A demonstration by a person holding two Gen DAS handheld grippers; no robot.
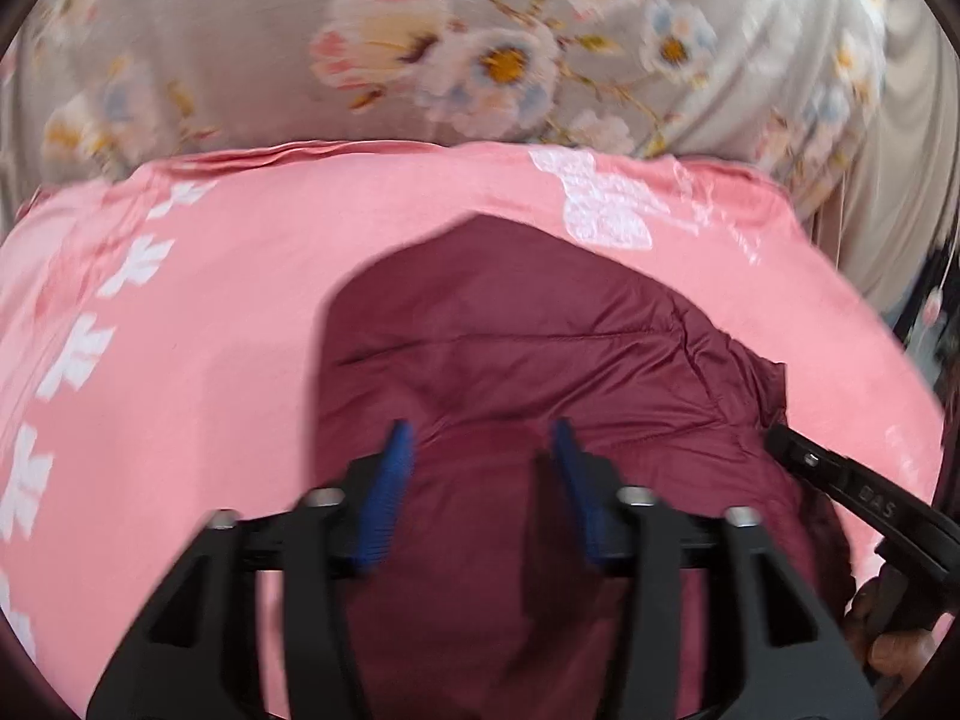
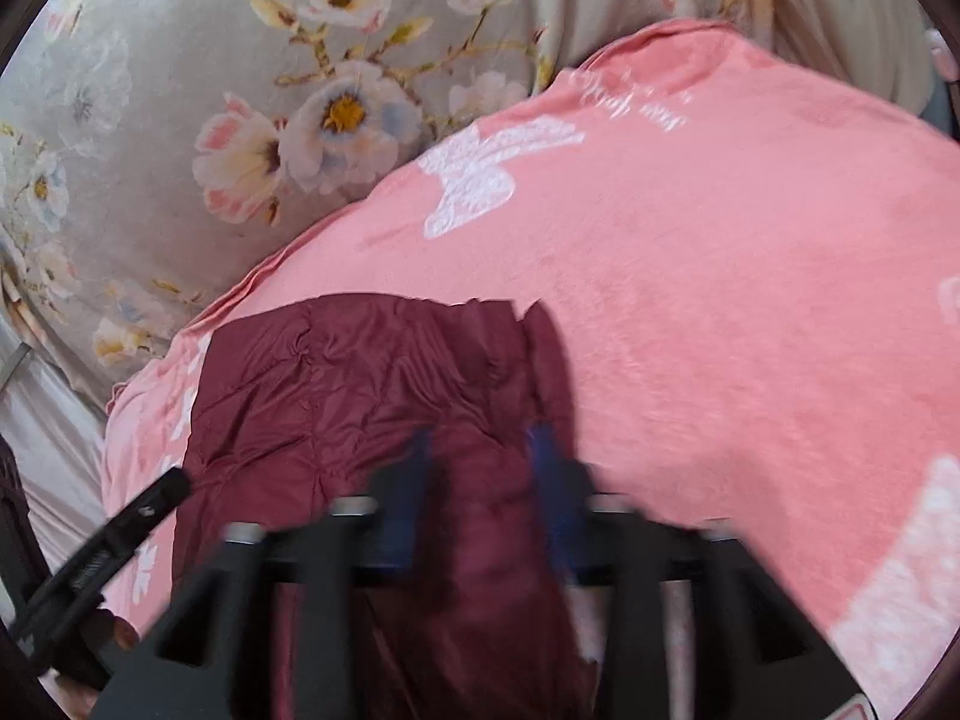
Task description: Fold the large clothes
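The maroon jacket extended forward from both, each with jaws apart astride it: left hand-held gripper, right hand-held gripper.

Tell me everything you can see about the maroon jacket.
The maroon jacket is a shiny, quilted, puffy-looking garment with stitched seams and wrinkles. It lies bunched on the pink blanket. The left gripper and right gripper each straddle a raised fold of it, jaws apart. Zipper, sleeves and collar cannot be made out.
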